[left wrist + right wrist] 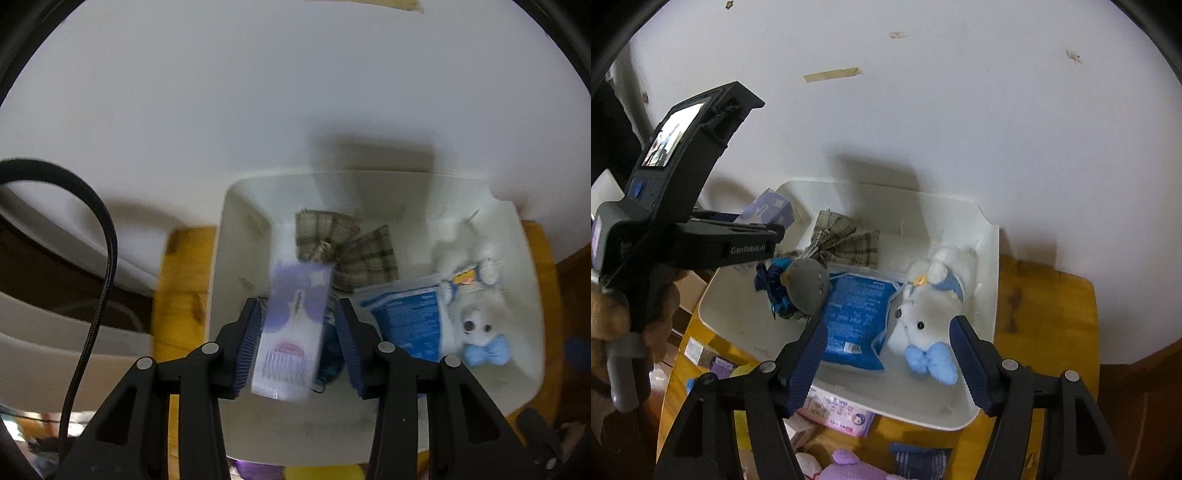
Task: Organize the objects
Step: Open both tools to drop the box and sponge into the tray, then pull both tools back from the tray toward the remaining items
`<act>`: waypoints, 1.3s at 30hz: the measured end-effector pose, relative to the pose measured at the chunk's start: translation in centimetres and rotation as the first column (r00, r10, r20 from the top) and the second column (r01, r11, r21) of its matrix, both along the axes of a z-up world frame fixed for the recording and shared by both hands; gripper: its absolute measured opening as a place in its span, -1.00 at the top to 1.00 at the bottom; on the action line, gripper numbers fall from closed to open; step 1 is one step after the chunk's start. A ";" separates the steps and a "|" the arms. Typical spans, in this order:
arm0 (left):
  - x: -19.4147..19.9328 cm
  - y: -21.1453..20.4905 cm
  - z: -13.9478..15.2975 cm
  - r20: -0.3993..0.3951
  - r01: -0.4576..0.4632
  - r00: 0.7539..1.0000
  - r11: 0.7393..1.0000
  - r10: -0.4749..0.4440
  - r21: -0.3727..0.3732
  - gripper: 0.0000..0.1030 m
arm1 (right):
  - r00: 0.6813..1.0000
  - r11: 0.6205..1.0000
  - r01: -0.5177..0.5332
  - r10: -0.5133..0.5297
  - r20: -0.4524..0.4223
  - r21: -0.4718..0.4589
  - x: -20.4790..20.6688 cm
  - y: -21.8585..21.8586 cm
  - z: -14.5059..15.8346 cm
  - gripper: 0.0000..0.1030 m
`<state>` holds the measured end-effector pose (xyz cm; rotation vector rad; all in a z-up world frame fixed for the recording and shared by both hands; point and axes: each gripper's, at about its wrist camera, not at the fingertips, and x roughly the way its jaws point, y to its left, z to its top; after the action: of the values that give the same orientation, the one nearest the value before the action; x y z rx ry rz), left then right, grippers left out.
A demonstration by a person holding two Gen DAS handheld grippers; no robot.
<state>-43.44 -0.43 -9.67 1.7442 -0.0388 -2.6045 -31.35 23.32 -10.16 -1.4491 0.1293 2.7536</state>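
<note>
Over the white bin (pixel 369 435), a purple-and-white packet (pixel 291 332) is carried between the fingers of the left hand-held gripper (pixel 299 345), seemingly for dropping beside the blue pouch (pixel 853 321) and plush toy (pixel 931 306). The right hand-held gripper (pixel 886 354) is held apart, empty, above the wooden bench (pixel 1045 332).

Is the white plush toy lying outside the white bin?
No, the white plush toy lies inside the white bin, beside the blue packet.
</note>
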 end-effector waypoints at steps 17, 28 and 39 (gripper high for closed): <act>2.6 -2.2 1.1 0.006 -0.060 0.998 0.995 0.059 0.082 -0.08 | 0.999 0.999 -0.037 0.036 -0.038 -0.003 3.0 -0.9 1.6 -0.35; 9.1 -2.1 8.2 -0.104 0.012 0.995 0.994 -0.001 0.106 -0.08 | 0.995 1.000 -0.009 0.010 -0.098 0.013 8.1 -1.1 5.8 -0.35; 17.2 -0.8 14.7 -0.233 0.095 0.969 0.993 -0.078 0.064 -0.08 | 0.976 0.998 -0.026 0.037 -0.216 0.056 13.9 -4.2 12.2 -0.35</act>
<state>-26.24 -1.19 5.02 1.4786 -0.0161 -2.8899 -17.45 19.16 2.03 -1.1448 0.0371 2.9096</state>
